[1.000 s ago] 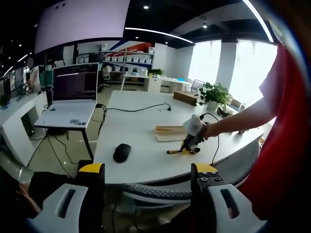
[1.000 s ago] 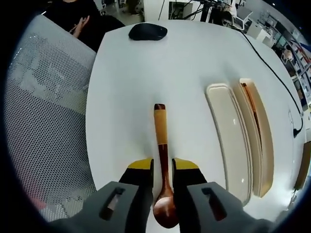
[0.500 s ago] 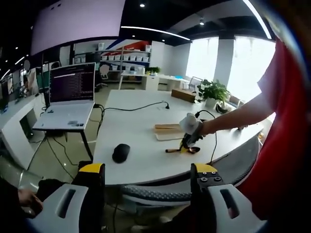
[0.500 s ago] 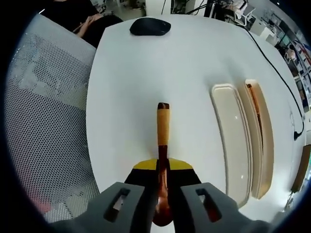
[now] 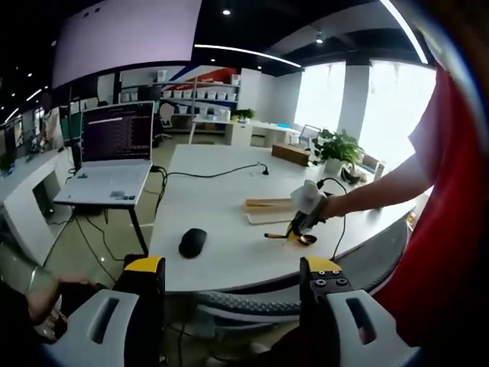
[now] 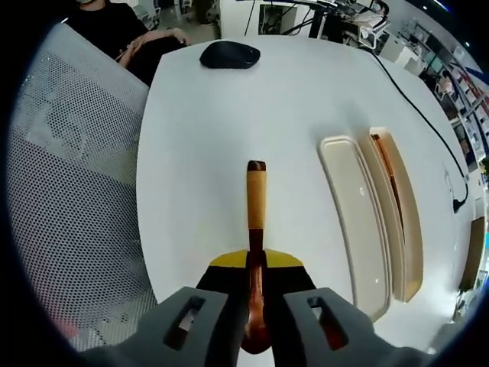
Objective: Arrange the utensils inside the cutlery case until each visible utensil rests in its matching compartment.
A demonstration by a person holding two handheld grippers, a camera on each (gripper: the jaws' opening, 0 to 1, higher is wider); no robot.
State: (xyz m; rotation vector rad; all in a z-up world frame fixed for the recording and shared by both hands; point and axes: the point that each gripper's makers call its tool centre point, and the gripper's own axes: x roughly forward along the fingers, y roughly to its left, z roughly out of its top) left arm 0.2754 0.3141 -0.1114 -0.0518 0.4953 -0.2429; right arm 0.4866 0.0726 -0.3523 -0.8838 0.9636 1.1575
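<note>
Right tool [image 6: 255, 264] clamped on a wooden spoon [image 6: 256, 229] at lower centre, handle pointing up over the white surface [image 6: 229, 138], cutlery case [image 6: 382, 222] at right; light, stiff, smooth, best gripped mid-handle; left tool [image 5: 229, 279] apart, empty.

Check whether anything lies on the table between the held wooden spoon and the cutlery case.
Nothing visible does. The right gripper is shut on the wooden spoon, and bare white table separates it from the cutlery case and its lid off to the side. The computer mouse sits far ahead, off that path.
</note>
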